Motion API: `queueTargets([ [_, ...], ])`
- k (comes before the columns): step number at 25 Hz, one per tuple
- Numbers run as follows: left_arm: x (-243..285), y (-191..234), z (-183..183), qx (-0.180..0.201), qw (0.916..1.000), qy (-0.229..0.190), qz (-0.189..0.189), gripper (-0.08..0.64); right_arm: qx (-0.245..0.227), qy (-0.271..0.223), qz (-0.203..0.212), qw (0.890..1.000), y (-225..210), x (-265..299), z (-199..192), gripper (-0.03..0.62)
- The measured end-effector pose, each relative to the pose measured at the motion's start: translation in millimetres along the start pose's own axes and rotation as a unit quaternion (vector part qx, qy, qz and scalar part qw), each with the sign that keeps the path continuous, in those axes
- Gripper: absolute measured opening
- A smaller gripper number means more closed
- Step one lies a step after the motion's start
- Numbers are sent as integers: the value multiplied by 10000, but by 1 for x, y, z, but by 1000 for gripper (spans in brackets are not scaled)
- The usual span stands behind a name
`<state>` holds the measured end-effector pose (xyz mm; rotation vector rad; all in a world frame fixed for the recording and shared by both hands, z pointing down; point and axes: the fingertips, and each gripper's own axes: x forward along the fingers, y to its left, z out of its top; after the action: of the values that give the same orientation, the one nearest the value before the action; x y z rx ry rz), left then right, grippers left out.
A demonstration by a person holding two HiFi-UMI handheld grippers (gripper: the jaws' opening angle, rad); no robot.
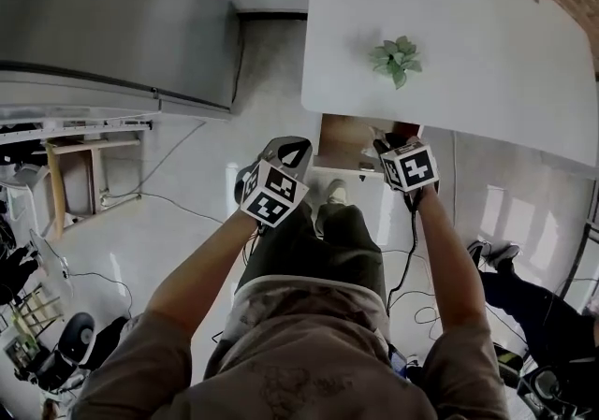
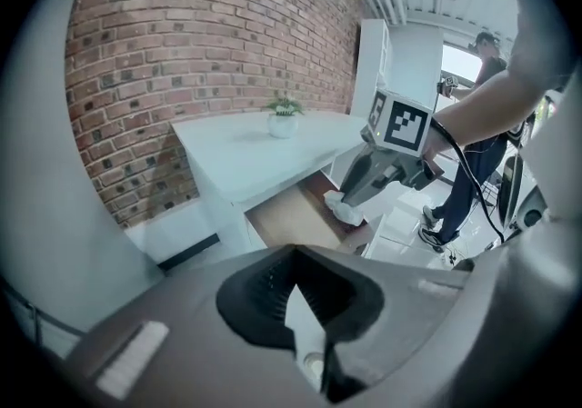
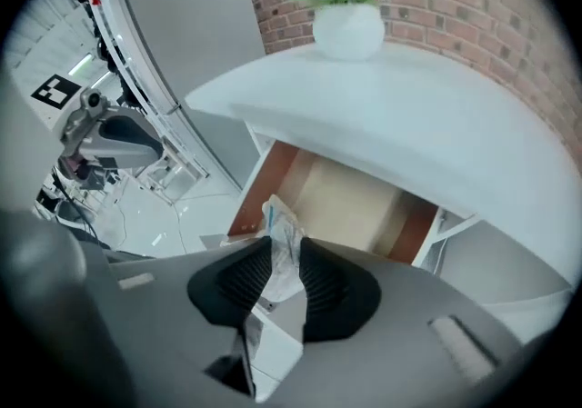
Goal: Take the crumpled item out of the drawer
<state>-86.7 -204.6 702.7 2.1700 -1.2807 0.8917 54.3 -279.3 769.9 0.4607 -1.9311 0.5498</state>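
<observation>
The crumpled item [image 3: 277, 243] is a white wad of thin paper or plastic, pinched between the ribbed pads of my right gripper [image 3: 280, 265], which is shut on it. The left gripper view shows that same crumpled item [image 2: 342, 208] hanging at the tip of the right gripper [image 2: 360, 192], just over the front edge of the open wooden drawer [image 2: 289, 217]. The drawer [image 3: 350, 202] looks bare inside. My left gripper [image 2: 296, 286] is shut on nothing, held left of the drawer [image 1: 343, 139]. In the head view the left gripper [image 1: 290, 154] and right gripper [image 1: 384, 147] flank the drawer front.
A white table [image 1: 487, 44] carries a small potted plant [image 1: 396, 60] above the drawer. A grey cabinet [image 1: 103, 16] stands at left, a brick wall [image 2: 182, 52] behind. Another person [image 1: 524, 292] stands at right; cables [image 1: 412, 301] lie on the floor.
</observation>
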Motion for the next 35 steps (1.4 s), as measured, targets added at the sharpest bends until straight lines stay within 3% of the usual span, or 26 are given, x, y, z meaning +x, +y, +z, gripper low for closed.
queueTargets([
  [3, -22, 2, 20, 52, 9999, -109, 42, 0, 228, -339, 46, 9992, 12, -42, 19, 126],
  [9, -70, 9, 67, 124, 9989, -414, 155, 0, 220, -1127, 12, 9934, 32, -132, 69, 127],
  [17, -136, 14, 139, 378, 9922, -1074, 503, 0, 123, -2424, -91, 9701, 62, -252, 133, 127],
  [27, -229, 20, 235, 650, 9671, -2188, 1124, 0, -385, -3970, -239, 9167, 109, -394, 193, 129],
  [35, -310, -5, 305, 1535, 9419, -2673, 1334, 2, -573, -4886, -591, 8686, 134, -489, 212, 130],
])
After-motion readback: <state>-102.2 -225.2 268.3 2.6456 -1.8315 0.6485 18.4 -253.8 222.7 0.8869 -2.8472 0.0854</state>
